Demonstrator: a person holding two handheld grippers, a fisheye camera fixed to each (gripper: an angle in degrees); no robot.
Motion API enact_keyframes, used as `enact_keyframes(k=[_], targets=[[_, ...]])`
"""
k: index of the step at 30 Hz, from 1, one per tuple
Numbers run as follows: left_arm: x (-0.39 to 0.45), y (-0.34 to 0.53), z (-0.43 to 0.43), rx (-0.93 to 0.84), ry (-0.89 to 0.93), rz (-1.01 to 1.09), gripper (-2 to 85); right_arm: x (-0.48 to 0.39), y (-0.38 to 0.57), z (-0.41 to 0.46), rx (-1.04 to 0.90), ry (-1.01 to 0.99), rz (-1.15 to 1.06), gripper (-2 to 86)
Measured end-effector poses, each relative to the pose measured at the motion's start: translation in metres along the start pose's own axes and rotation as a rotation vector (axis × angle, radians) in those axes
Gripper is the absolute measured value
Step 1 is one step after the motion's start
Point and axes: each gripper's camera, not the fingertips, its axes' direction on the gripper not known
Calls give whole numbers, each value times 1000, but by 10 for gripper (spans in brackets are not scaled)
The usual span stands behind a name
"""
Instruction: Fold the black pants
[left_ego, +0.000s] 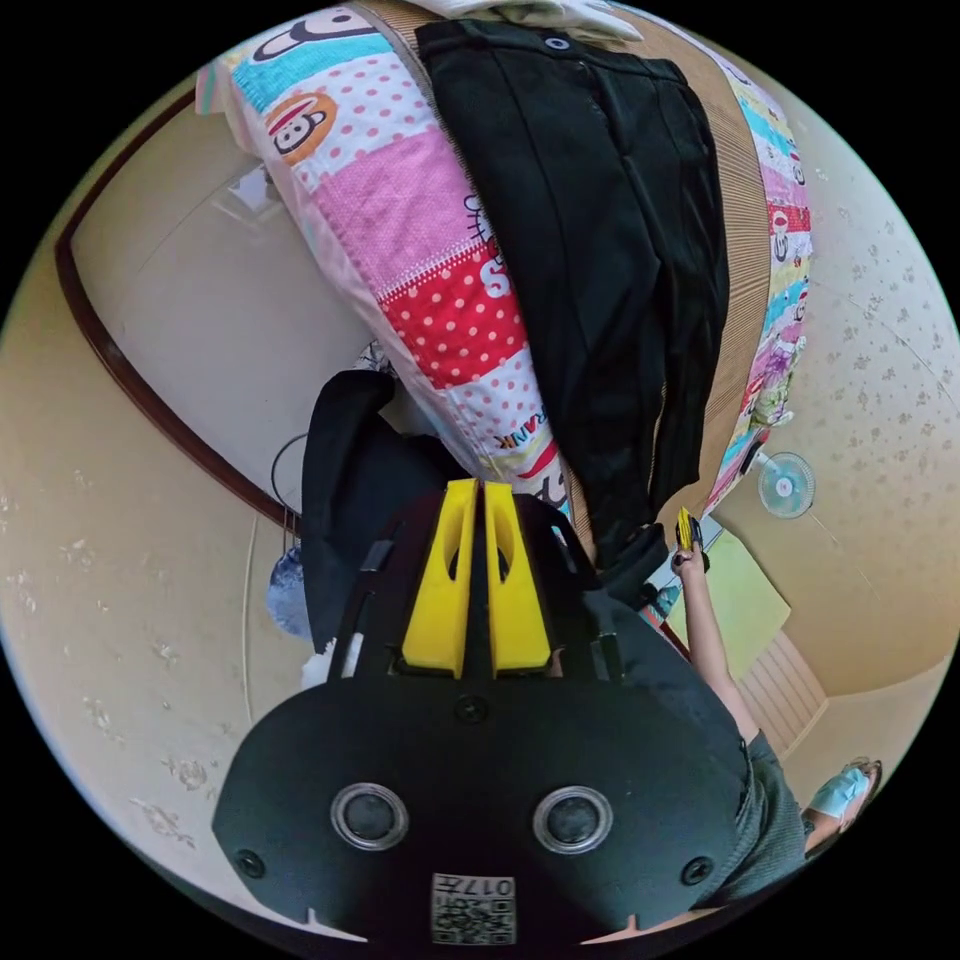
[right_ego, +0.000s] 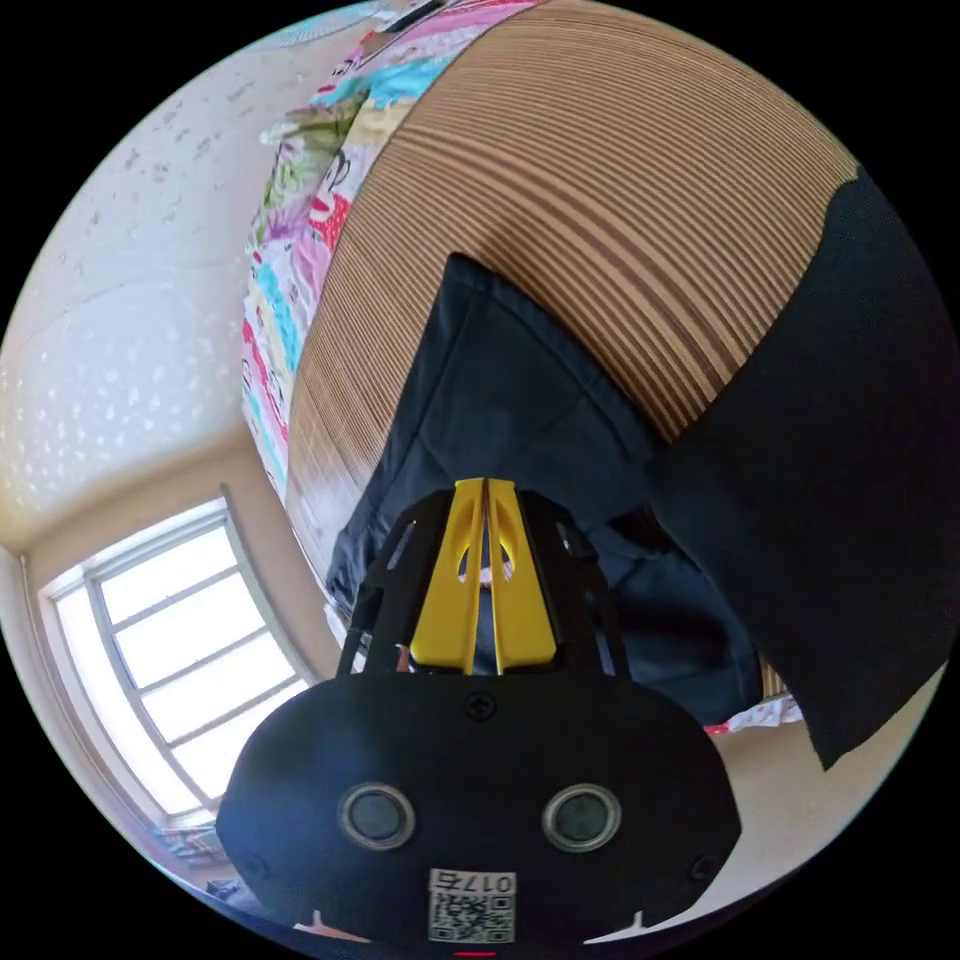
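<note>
The black pants (left_ego: 590, 250) lie lengthwise on a brown striped mat (left_ego: 740, 230), waistband with its button at the far end. In the left gripper view my left gripper (left_ego: 481, 487) has its yellow jaws pressed together, with a black leg end (left_ego: 340, 490) bunched around them. The right gripper (left_ego: 688, 527), in a person's hand, pinches the other leg end beside it. In the right gripper view the right gripper (right_ego: 484, 485) is shut on a dark fold of the pants (right_ego: 500, 400), lifted off the striped mat (right_ego: 600, 180). A second black leg (right_ego: 830, 480) hangs at the right.
A patchwork quilt (left_ego: 420, 210) covers the bed under the mat. Pale cloth (left_ego: 540, 12) lies beyond the waistband. A person's arm (left_ego: 715, 650) reaches in at the right. A small fan (left_ego: 787, 484) stands past the bed, and a window (right_ego: 170, 640) is behind.
</note>
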Motion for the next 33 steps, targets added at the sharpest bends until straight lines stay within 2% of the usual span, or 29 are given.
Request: enact_keyframes(k=[4,10,13,16,18,22,24,26,28,30,33], targets=[[-1,10,-4,-8,-22,-12,-2,-5,20,12,-93,117,-103,9],[6,19,-6,-14,-26,-1,9,49,115,-27,-48,-181,-179,35],[9,19,-3,-23,-27,-2,27,95,171,-42,-4,-178,-25,62],[10,17,0,-28,-7,-27,36,144,213,-46,38,-179,190,130],[15,15,0,-31,23,-34,39,175,232,-45,115,-252,343,161],[29,8,-4,-35,14,-7,40,196,239,-44,290,-417,448,143],[39,0,-5,-55,-17,18,41,189,223,-42,273,-415,456,65],[47,-6,-7,-66,-33,32,42,171,205,-42,224,-391,415,39],[54,-12,-8,-68,-34,45,44,137,186,-48,184,-436,268,29],[64,-17,-12,-57,-21,67,47,77,173,-65,117,-535,32,22],[72,-23,-14,-50,-10,85,51,33,190,-111,192,-420,-53,16]])
